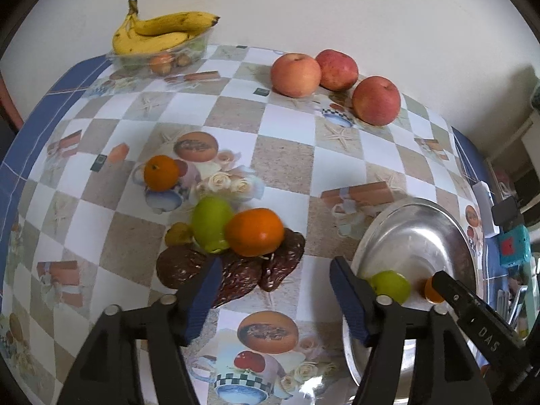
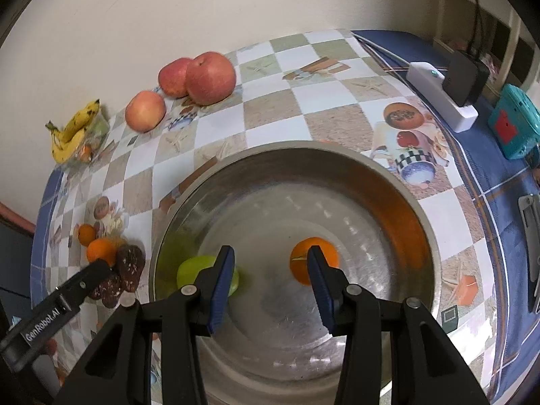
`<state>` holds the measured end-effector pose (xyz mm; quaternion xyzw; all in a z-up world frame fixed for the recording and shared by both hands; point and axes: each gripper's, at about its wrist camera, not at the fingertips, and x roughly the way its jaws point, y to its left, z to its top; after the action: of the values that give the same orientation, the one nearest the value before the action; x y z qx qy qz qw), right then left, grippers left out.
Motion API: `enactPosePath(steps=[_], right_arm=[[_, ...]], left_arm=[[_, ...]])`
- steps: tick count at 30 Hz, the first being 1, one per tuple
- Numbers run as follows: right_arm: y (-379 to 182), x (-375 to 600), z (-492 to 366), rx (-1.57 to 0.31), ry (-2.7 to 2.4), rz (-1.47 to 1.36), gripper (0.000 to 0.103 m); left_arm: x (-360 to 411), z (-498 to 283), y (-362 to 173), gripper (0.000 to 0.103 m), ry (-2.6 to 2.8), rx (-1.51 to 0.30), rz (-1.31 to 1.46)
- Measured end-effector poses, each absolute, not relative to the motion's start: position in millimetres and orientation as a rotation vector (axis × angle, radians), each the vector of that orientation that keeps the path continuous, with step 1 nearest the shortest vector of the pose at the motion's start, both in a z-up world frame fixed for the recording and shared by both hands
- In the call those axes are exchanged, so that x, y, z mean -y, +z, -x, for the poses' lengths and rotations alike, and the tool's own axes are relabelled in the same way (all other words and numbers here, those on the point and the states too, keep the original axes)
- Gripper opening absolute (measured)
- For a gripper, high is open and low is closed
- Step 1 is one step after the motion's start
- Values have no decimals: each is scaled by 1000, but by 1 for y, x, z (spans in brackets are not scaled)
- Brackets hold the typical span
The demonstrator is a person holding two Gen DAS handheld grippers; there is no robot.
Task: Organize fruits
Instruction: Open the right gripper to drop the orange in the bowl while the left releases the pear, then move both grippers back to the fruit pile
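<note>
A steel bowl (image 2: 388, 182) holds a green fruit (image 2: 189, 270) and an orange (image 2: 298, 256). My right gripper (image 2: 270, 270) hangs open and empty above the bowl, between the two. My left gripper (image 1: 275, 278) is open and empty, just short of a cluster on the table: a green fruit (image 1: 211, 222), an orange (image 1: 254, 231), a small yellow fruit (image 1: 177, 234) and dark brown pieces (image 1: 236, 280). A smaller orange (image 1: 160, 172) lies farther off. Three red apples (image 1: 332, 81) sit near the wall. The bowl also shows in the left wrist view (image 1: 415, 236).
A clear container (image 1: 162, 57) topped with bananas (image 1: 158, 32) stands at the far left by the wall. A white box (image 2: 442, 94) with a black plug, a teal device (image 2: 514, 128) and a metal tool (image 2: 531, 236) lie at the table's right edge.
</note>
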<state>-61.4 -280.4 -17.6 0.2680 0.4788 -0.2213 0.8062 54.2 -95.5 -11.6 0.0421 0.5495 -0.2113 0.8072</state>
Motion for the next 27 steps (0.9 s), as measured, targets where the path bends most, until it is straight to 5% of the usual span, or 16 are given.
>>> enactPosePath(steps=[5, 10, 13, 27], right_arm=[[-24, 273, 56, -1055, -469, -533, 72], [-26, 268, 52, -1060, -466, -486, 83], [-26, 265, 51, -1053, -459, -463, 98], [-26, 268, 59, -989, -428, -562, 98]], left_arm=[[91, -56, -18, 103, -409, -1192, -93], [84, -60, -18, 103, -360, -1165, -109], [78, -60, -18, 103, -333, -1135, -134], [45, -62, 4, 103, -411, -1064, -44]])
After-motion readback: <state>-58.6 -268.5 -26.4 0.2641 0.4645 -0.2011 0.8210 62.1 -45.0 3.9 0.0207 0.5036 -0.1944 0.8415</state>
